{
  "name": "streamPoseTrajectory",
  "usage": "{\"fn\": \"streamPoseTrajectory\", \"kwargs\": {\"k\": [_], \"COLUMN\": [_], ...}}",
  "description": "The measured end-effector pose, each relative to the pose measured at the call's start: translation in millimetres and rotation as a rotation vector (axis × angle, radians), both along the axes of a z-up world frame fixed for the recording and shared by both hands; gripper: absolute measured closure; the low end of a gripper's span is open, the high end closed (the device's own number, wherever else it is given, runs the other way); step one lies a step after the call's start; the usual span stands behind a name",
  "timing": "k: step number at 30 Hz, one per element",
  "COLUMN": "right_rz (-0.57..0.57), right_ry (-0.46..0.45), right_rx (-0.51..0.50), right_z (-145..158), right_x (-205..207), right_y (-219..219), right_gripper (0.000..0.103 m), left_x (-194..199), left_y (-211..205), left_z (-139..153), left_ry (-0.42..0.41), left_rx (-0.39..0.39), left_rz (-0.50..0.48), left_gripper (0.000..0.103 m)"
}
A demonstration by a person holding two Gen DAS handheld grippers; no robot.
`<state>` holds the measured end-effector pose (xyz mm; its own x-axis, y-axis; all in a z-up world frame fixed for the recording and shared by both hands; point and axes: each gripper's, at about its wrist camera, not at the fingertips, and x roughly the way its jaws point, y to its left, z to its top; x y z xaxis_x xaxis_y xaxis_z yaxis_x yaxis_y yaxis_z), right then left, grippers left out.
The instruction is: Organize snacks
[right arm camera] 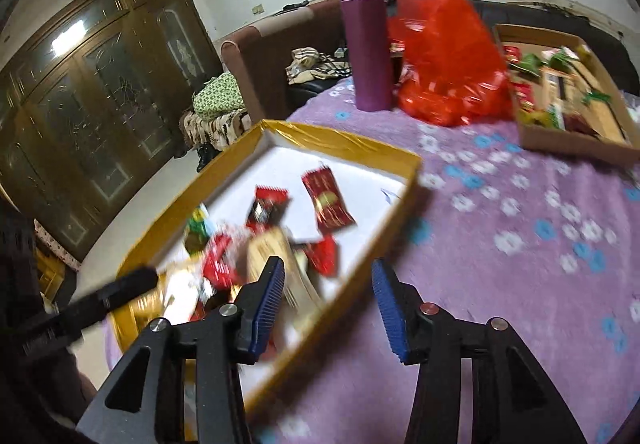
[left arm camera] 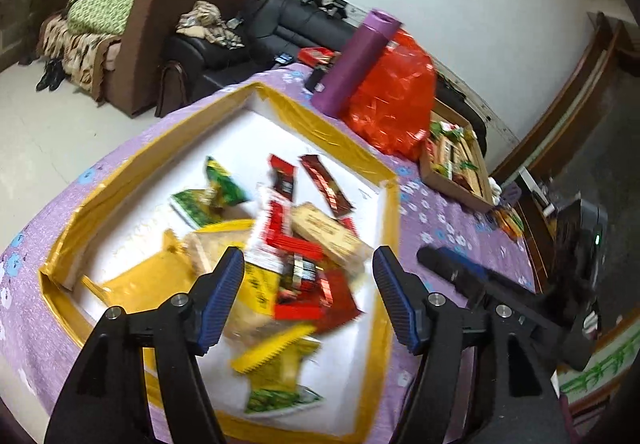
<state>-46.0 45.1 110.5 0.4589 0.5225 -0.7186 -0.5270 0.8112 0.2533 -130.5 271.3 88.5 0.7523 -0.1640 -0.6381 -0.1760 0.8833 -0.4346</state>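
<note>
From the left view, the left gripper (left arm camera: 308,296) hangs part open and empty over the gold-rimmed box (left arm camera: 328,131), where a dozen or so snack packets (left arm camera: 304,240) lie heaped, unsorted. From the right view, the right gripper (right arm camera: 328,300) gapes empty across the box's near wall; one cardboard tray (right arm camera: 568,139) far right already holds packets, so much sorting seems left.

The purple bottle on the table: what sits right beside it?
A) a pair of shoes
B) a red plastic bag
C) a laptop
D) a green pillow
B: the purple bottle stands upright on the flowered cloth with the crinkled red plastic bag against its side in the right wrist view.
</note>
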Motion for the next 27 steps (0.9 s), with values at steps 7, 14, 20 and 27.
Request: {"fn": "streamPoseTrajectory", "kwargs": {"k": [7,14,20,27], "right_rz": [-0.052,-0.147,-0.190,-0.190], "right_ry": [-0.039,-0.129,-0.221,-0.268], "right_rx": [-0.080,-0.149,-0.196,-0.250], "right_z": [-3.8,6.9,18.2,18.3], "right_x": [-37.0,-63.5,-83.2,-96.3], "right_y": [-46.2,-88.2,-110.1,-115.0], "right_gripper": [0.052,0.048,0.042,0.038], "left_x": [-9.6,-20.3,-26.1,-33.5], "left_y": [-46.7,-100.5,-131.2,-141.2], "left_z": [19.9,38.2,47.5,53.5], "left_ry": [-0.020,-0.049,-0.065,-0.077], "left_rx": [0.089,0.197,0.247,0.272], "left_rz": [-0.057,-0.106,-0.124,-0.091], "left_gripper": [0.036,0.032,0.032,0.031]}}
